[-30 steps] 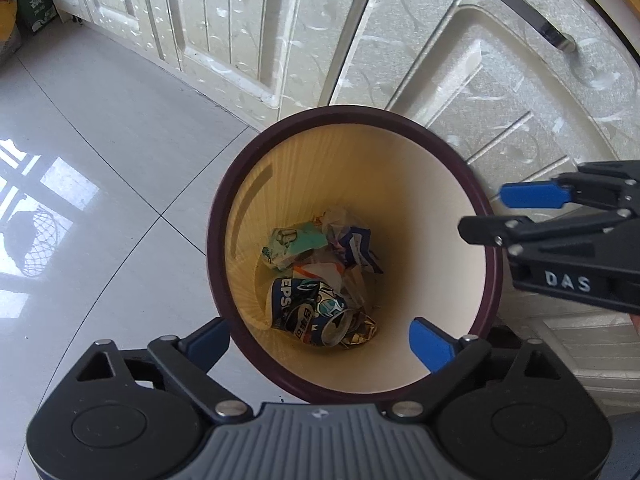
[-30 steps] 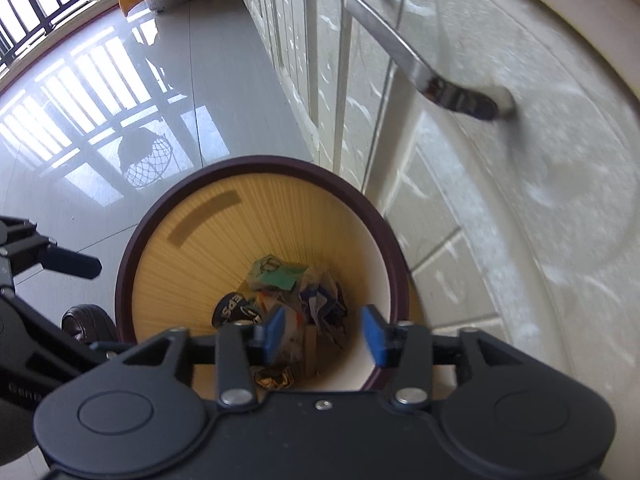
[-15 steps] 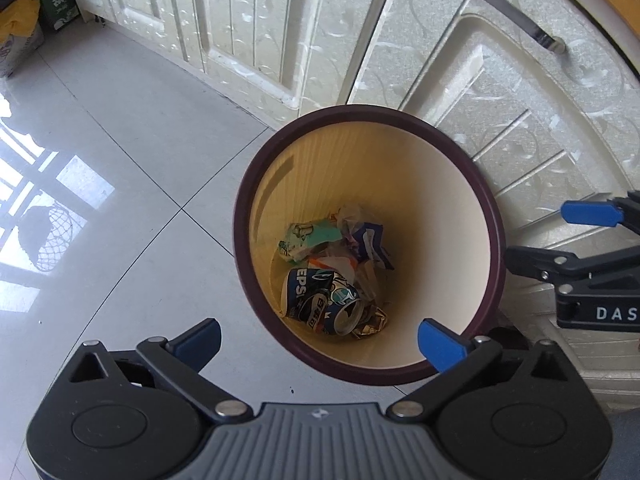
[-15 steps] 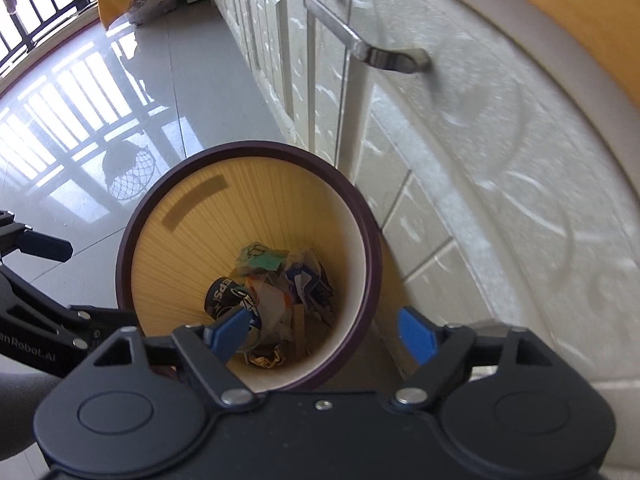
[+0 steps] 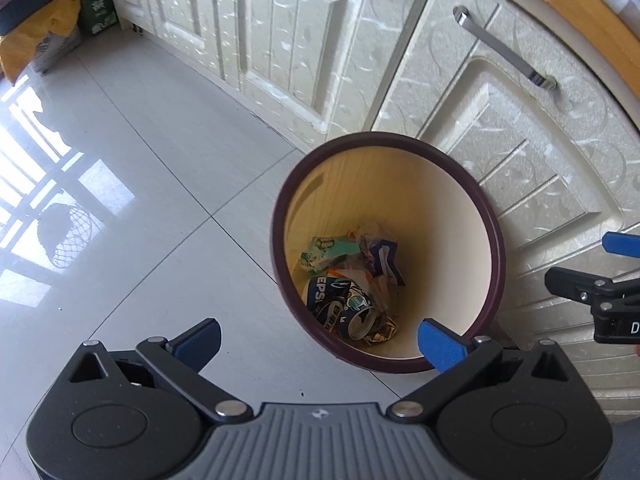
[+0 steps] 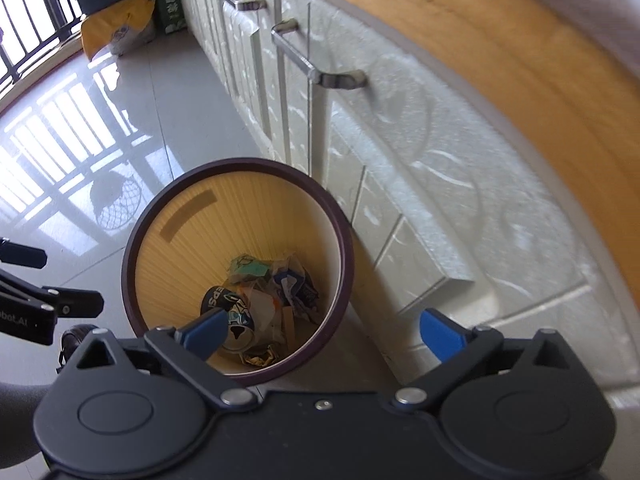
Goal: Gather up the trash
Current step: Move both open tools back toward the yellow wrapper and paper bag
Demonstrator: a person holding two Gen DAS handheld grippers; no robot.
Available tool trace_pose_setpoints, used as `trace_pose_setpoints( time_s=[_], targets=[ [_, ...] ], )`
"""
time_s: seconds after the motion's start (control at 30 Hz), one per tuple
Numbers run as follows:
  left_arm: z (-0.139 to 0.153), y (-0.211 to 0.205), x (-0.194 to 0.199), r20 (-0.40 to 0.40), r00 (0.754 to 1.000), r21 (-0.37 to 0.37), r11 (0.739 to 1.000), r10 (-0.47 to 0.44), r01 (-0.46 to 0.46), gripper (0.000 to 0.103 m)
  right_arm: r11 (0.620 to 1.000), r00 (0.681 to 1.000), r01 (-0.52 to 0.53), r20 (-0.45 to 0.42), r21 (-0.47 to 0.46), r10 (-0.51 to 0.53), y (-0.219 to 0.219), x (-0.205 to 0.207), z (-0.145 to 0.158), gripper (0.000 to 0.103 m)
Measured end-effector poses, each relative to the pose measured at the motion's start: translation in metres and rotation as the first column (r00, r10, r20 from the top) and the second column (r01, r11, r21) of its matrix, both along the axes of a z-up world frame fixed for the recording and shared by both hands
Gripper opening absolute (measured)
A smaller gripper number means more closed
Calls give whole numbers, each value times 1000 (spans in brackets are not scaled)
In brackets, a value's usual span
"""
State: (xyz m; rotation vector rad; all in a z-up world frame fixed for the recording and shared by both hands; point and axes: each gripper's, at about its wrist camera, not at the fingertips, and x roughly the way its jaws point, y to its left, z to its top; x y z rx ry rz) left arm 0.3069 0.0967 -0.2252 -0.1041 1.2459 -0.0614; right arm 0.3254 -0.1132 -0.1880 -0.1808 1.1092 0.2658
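A round trash bin (image 5: 494, 256) with a dark maroon rim and cream inside stands on the floor against the cabinets; it also shows in the right wrist view (image 6: 344, 240). At its bottom lie a crushed Pepsi can (image 5: 340, 306) (image 6: 232, 312), a green wrapper (image 5: 326, 250) (image 6: 248, 266) and crumpled papers (image 5: 380, 252). My left gripper (image 5: 320, 342) is open and empty above the bin's near rim. My right gripper (image 6: 322, 332) is open and empty, above the bin's near edge; it shows at the right edge of the left wrist view (image 5: 592, 268).
White embossed cabinet doors (image 5: 292, 40) with metal handles (image 5: 504, 52) run behind the bin under a wooden countertop edge (image 6: 500, 48). A yellow bag (image 5: 36, 36) and a green box (image 5: 94, 0) sit at the far end. The glossy tiled floor (image 5: 140, 160) lies to the left.
Both grippers have risen and pulled back from the bin, which now looks smaller. The right gripper's jaws have opened wide. The trash in the bin has not moved.
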Motion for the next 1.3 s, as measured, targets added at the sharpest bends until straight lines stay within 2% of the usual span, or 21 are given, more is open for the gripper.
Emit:
trace_pose_setpoints(
  time_s=[0.53, 0.8, 1.1, 1.3],
  targets=[
    [40, 0, -38, 96, 994, 44, 998, 48, -53, 103, 998, 995, 44, 84, 35, -47, -11, -40, 36, 103],
    [80, -4, -58, 204, 976, 21, 996, 80, -86, 103, 995, 981, 29, 187, 92, -46, -17, -64, 80, 103],
    [136, -16, -66, 348, 932, -7, 995, 95, -99, 103, 984, 931, 89, 337, 157, -138, -46, -74, 141, 103],
    [180, -36, -50, 468, 880, -13, 997, 76, -79, 103, 975, 863, 130, 464, 182, -202, -72, -69, 180, 103]
  ],
)
